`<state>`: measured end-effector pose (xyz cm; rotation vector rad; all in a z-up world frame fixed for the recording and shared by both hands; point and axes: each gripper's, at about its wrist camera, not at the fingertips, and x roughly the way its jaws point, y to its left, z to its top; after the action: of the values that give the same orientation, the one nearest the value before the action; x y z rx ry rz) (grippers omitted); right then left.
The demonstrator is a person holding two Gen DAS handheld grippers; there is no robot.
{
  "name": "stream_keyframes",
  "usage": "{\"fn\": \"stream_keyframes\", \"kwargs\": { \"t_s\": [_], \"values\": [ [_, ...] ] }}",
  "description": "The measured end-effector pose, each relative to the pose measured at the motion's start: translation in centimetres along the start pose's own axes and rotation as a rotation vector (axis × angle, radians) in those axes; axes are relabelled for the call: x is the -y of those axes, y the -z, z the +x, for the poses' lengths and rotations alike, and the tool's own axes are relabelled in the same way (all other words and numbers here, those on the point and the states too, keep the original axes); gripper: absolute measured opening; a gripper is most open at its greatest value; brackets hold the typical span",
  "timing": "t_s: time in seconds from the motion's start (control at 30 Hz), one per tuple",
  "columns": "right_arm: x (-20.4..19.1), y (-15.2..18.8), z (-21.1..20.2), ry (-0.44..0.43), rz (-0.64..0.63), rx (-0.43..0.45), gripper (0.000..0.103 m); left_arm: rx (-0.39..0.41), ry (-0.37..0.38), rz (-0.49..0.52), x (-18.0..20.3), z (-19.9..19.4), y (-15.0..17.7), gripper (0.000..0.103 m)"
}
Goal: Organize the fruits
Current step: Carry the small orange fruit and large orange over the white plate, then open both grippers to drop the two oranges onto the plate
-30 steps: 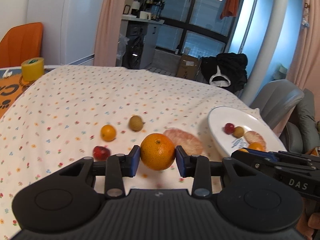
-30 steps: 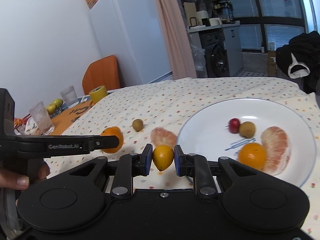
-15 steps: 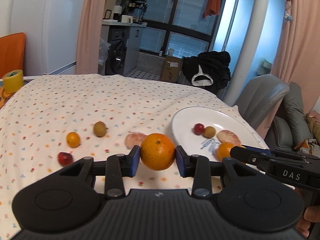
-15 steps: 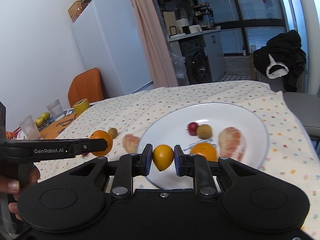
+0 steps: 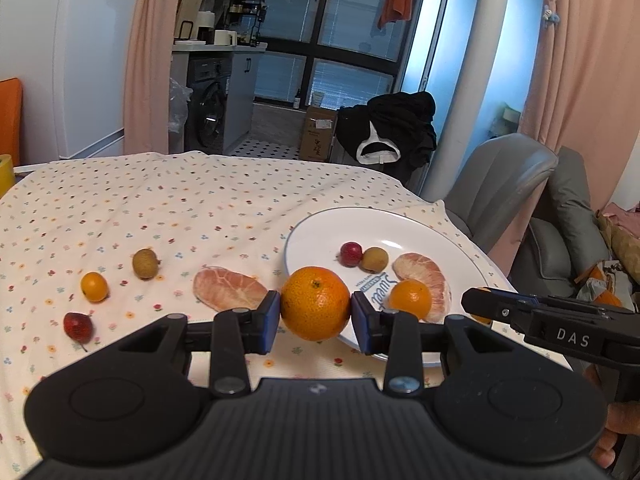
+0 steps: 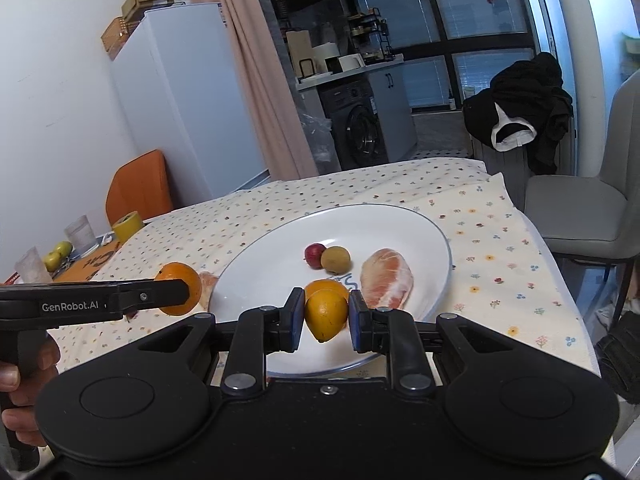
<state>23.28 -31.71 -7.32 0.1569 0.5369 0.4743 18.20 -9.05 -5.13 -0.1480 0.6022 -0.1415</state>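
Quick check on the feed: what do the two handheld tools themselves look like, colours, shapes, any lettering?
Both are matte black. The left tool and right tool each have two fingers with blue pads, silver pivot screws, and a wide body with two round discs. Side on, the left reads "GenRobot.AI", the right "DAS". No cables or sleeves show.

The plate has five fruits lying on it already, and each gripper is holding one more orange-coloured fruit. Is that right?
Not quite. The plate has four fruits lying on it, not five: a red fruit, a brown fruit, a peeled segment and an orange. The right wrist view shows it. The rest is right: the left gripper holds a big orange and the right gripper a small yellow-orange fruit.
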Motion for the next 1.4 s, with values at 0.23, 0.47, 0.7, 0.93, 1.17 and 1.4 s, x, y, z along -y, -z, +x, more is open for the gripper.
{"fn": "stream_keyframes", "kwargs": {
  "t_s": [0.23, 0.47, 0.7, 0.93, 1.17, 1.4],
  "values": [
    [0.4, 0.1, 0.1, -0.005, 0.01, 0.005, 0.027, -0.007, 0.0, 0.012, 0.5, 0.4, -0.1, 0.037],
    [1.0, 0.2, 0.1, 0.003, 0.033, 0.009, 0.027, -0.012, 0.002, 0.019, 0.9, 0.8, -0.3, 0.037],
    [1.3, 0.6, 0.1, 0.005, 0.039, 0.001, 0.027, -0.019, 0.032, 0.011, 1.6, 1.7, -0.4, 0.037],
    [1.4, 0.6, 0.2, 0.004, 0.046, 0.001, 0.027, 0.008, 0.011, -0.009, 1.1, 1.5, -0.5, 0.047],
    [0.6, 0.7, 0.6, -0.017, 0.036, -0.005, 0.028, 0.012, -0.052, -0.039, -0.8, 0.6, -0.3, 0.064],
    [-0.9, 0.5, 0.7, -0.036, 0.023, -0.001, 0.032, 0.029, -0.099, -0.037, -2.2, -0.7, -0.2, 0.076]
  ]
}}
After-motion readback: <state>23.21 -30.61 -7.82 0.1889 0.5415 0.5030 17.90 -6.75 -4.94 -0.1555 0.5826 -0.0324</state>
